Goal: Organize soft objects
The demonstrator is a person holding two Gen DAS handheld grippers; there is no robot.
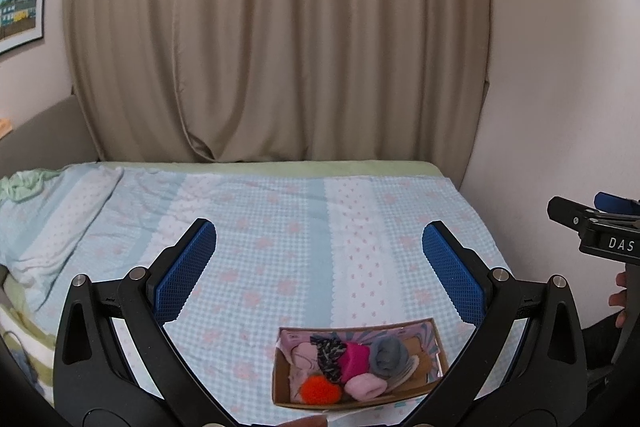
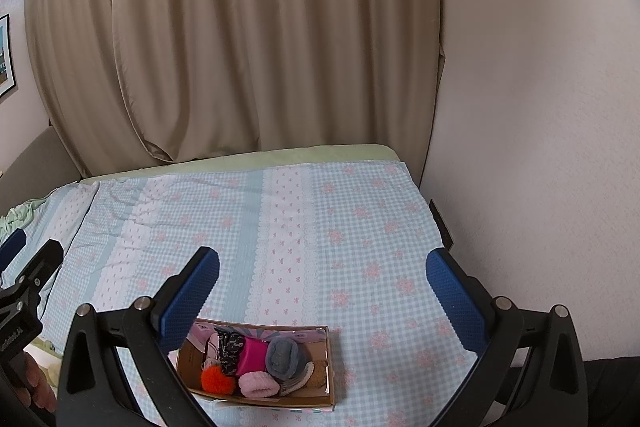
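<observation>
Hovering above the bed [image 1: 280, 227], both claws spread wide and carrying nothing: left claw [image 1: 319, 269] framing the checked bedspread, right claw [image 2: 323, 291] doing the same from the other side. Sitting low between the fingers in both views, the cardboard box [image 2: 328, 367], resting on the bedspread near the front edge and already packed with soft pieces. Showing inside: an orange pom-pom [image 2: 217, 379] at the near corner, a pale pink roll [image 2: 259, 385] just beside it, a magenta bundle [image 2: 255, 353] behind, a grey roll [image 2: 282, 355] toward the right, a black-and-white patterned piece [image 2: 231, 345] tucked in at the back. Judging the step in hand as picking one item to lift out or reseat. Coming straight down over a single piece looks best, keeping the pads either side of it and clear of the box walls. Closing gently, since this stuff will squash and slip rather than hold shape. Taking an item on top first, probably the pom-pom or the pink roll, to avoid dragging neighbours along. Watching the light box too: likely to shift or tip on the soft bedding, so bracing it with the free claw seems wise.
</observation>
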